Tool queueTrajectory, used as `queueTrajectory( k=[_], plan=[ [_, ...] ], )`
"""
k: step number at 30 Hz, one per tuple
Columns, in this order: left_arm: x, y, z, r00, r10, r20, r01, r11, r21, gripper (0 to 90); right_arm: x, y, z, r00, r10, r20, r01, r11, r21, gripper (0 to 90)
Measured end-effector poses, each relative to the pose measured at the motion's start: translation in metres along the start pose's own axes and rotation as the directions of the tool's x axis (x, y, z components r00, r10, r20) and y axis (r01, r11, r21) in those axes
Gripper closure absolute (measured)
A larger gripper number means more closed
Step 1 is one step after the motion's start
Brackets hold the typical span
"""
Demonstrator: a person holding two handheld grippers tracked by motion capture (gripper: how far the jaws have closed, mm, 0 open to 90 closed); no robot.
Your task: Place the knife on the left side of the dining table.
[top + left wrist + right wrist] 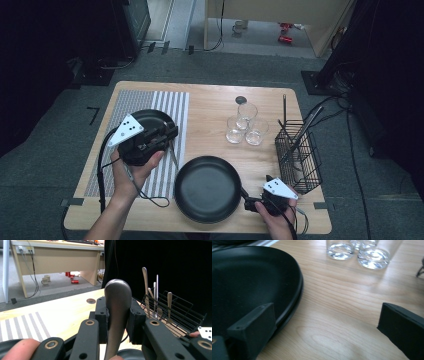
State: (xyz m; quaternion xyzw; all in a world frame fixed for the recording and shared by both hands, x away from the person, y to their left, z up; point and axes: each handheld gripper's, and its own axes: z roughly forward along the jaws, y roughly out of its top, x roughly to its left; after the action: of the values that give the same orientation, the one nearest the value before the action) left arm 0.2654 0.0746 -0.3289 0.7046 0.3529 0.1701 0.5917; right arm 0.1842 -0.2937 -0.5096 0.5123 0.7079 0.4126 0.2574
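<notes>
My left gripper (171, 135) hovers over a black plate (156, 116) that lies on a striped placemat (172, 102). It is shut on a grey metal utensil handle (117, 297), whose rounded end sticks up between the jaws. The rest of the utensil (173, 157) hangs below the gripper in the high view. A black pan (207, 189) sits at the table's front middle. My right gripper (250, 203) is low at the pan's right edge and open (324, 315). One jaw is over the pan's rim (297, 290) and the other over bare wood; nothing is held.
Three clear glasses (245, 127) stand behind the pan. A black wire basket (298, 157) with several metal utensils stands at the right edge of the table. A small dark disc (241, 100) lies near the far edge. Cables trail from both grippers.
</notes>
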Motion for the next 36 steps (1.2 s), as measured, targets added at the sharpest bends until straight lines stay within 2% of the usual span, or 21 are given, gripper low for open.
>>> queueTrajectory(
  k=[6, 9, 13, 16, 19, 25, 30, 36],
  plan=[
    [0.002, -0.003, 0.000, 1.0000, -0.004, -0.003, 0.004, 1.0000, 0.004, 75.0, -0.003, -0.008, 0.002, 1.0000, 0.004, 0.008, -0.004, 0.9990, 0.044, 6.0],
    [0.003, -0.004, 0.000, 1.0000, -0.003, -0.003, 0.003, 1.0000, 0.009, 75.1, -0.002, -0.009, 0.006, 0.9992, -0.025, 0.033, 0.022, 0.9969, 0.075, 6.4],
    [0.003, -0.005, 0.001, 1.0000, -0.004, -0.004, 0.004, 0.9999, 0.010, 75.1, -0.003, -0.008, 0.011, 0.9984, -0.024, 0.052, 0.018, 0.9936, 0.112, 6.6],
    [0.004, -0.007, 0.001, 0.9999, -0.006, -0.008, 0.006, 0.9999, 0.011, 75.1, -0.002, -0.007, 0.015, 0.9961, -0.059, 0.065, 0.048, 0.9875, 0.150, 6.4],
    [0.004, -0.009, 0.000, 0.9999, -0.008, -0.011, 0.008, 0.9999, 0.012, 75.1, -0.001, -0.007, 0.017, 0.9961, -0.065, 0.060, 0.054, 0.9831, 0.175, 6.5],
    [0.006, -0.016, 0.002, 0.9996, -0.020, -0.018, 0.020, 0.9997, 0.014, 75.1, -0.002, -0.006, 0.018, 0.9968, -0.060, 0.051, 0.050, 0.9811, 0.187, 6.9],
    [0.008, -0.018, 0.004, 0.9995, -0.023, -0.022, 0.023, 0.9997, 0.010, 75.1, -0.006, -0.006, 0.020, 0.9994, -0.019, 0.029, 0.012, 0.9790, 0.203, 6.8],
    [0.014, -0.024, 0.005, 0.9985, -0.033, -0.045, 0.034, 0.9994, 0.011, 75.1, -0.006, -0.006, 0.020, 0.9995, -0.017, 0.029, 0.010, 0.9789, 0.204, 6.8]
  ],
)
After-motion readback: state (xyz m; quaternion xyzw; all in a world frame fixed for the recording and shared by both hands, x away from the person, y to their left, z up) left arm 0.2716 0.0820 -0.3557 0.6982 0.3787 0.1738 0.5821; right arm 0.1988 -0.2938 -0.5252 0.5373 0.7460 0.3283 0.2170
